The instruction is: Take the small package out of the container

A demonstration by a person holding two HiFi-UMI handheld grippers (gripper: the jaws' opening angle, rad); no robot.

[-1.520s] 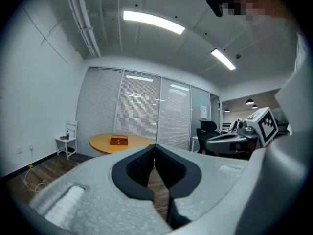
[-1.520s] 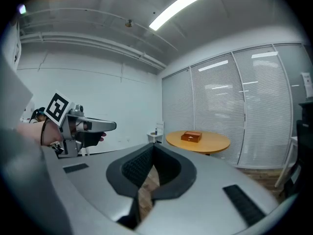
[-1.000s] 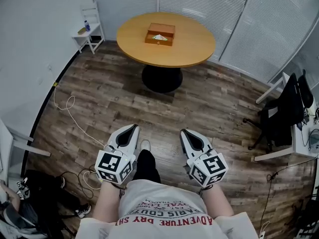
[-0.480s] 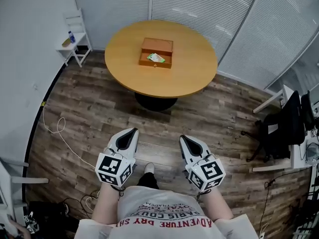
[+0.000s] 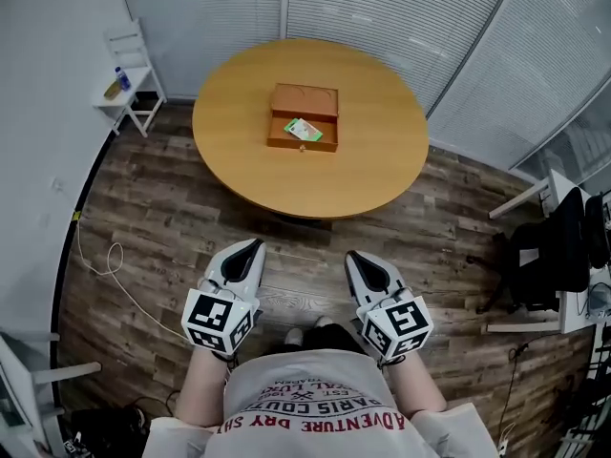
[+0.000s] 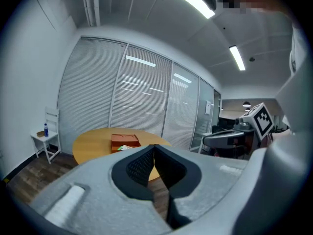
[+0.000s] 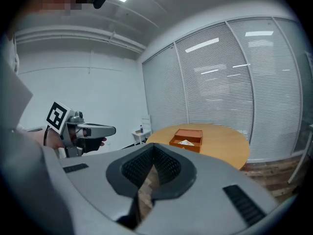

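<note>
An open orange wooden box (image 5: pixel 304 129) sits in the middle of a round wooden table (image 5: pixel 229 151). A small green and white package (image 5: pixel 302 130) lies inside its lower half. The box also shows in the left gripper view (image 6: pixel 124 141) and the right gripper view (image 7: pixel 186 139). My left gripper (image 5: pixel 254 244) and right gripper (image 5: pixel 351 254) are held side by side over the floor, well short of the table. Both are shut with nothing between their jaws.
A white shelf unit (image 5: pixel 128 76) with a bottle stands at the far left by the wall. White blinds (image 5: pixel 401 17) run behind the table. A black chair (image 5: pixel 552 256) and a desk stand at the right. A cable (image 5: pixel 105 260) lies on the wood floor.
The table and box have come nearer and lower in the head view as the person walks toward them. Both grippers keep their place in front of the body.
</note>
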